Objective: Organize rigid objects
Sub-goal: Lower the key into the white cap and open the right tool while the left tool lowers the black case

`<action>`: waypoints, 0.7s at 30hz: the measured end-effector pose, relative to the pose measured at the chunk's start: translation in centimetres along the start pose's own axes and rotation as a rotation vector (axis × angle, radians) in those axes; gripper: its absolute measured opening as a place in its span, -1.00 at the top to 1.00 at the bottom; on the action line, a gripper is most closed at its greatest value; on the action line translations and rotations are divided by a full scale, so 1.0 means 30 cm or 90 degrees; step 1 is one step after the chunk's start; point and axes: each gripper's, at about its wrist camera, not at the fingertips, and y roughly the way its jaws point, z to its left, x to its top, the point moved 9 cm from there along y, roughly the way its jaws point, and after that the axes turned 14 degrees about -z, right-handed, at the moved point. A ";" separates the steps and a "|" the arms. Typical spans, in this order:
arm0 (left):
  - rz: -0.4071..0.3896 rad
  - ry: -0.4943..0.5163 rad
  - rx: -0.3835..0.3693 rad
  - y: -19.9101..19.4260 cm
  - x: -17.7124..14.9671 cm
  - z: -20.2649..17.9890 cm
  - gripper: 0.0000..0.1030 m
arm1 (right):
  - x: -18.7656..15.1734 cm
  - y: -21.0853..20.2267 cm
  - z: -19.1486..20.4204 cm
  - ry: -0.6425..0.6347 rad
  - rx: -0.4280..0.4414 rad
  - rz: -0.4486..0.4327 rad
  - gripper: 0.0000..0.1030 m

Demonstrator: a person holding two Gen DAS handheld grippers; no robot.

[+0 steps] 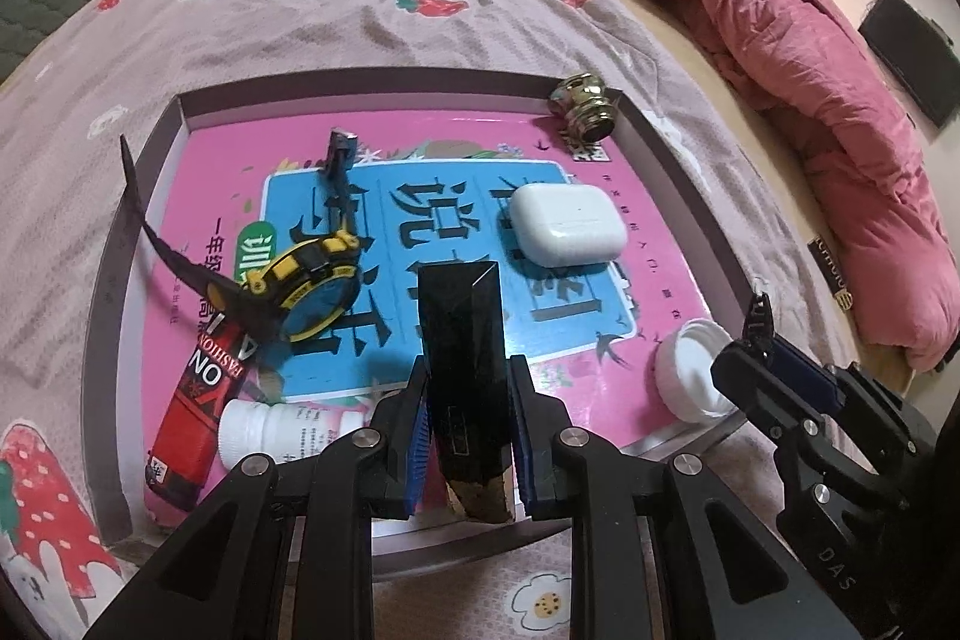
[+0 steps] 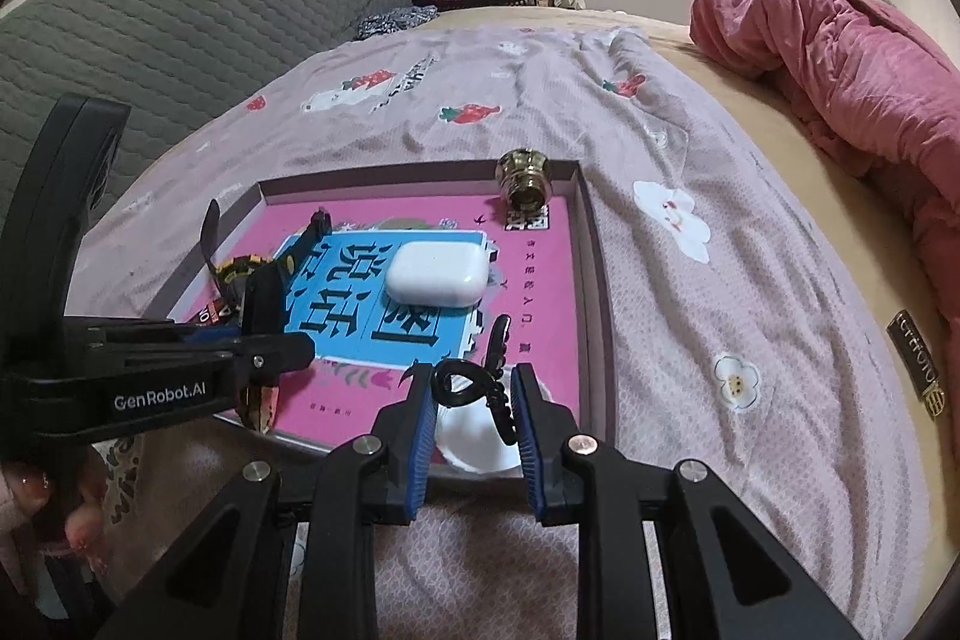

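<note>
My left gripper (image 1: pixel 469 370) is shut on a black wedge-shaped block (image 1: pixel 462 316) with a brown base, tilted over the near side of a shallow tray (image 1: pixel 372 76) lined with a pink and blue book cover. My right gripper (image 2: pixel 474 377) is shut on a black hair claw clip (image 2: pixel 501 397), held above a white lid (image 2: pixel 474 445) at the tray's near right corner. In the left wrist view the right gripper (image 1: pixel 757 334) hangs by that lid (image 1: pixel 690 370). In the tray lie a white earbud case (image 1: pixel 567 226), a brass knob (image 1: pixel 585 106), a yellow-black watch (image 1: pixel 312 292), a red tube (image 1: pixel 192 418) and a white bottle (image 1: pixel 282 430).
The tray rests on a bed with a mauve strawberry-print sheet (image 2: pixel 660 310). A rolled pink duvet (image 2: pixel 840 70) lies at the right, a grey quilted headboard (image 2: pixel 150 40) at the left. A person's hand (image 2: pixel 36 490) holds the left gripper's handle at lower left.
</note>
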 end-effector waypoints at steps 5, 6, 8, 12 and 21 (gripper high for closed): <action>0.001 -0.017 0.013 0.006 -0.007 0.041 0.55 | -0.008 0.002 0.005 -0.008 0.003 0.006 0.51; 0.000 -0.017 0.014 0.004 -0.008 0.044 0.55 | -0.008 0.006 0.004 -0.007 0.003 0.008 0.51; 0.000 -0.015 0.017 0.002 -0.009 0.051 0.55 | -0.013 0.013 0.003 -0.004 0.002 0.013 0.51; -0.002 -0.020 0.015 0.000 -0.011 0.054 0.55 | -0.019 0.019 0.001 -0.001 0.000 0.018 0.51; 0.002 -0.031 0.012 -0.009 -0.010 0.070 0.53 | -0.037 0.038 -0.020 -0.006 -0.017 0.037 0.51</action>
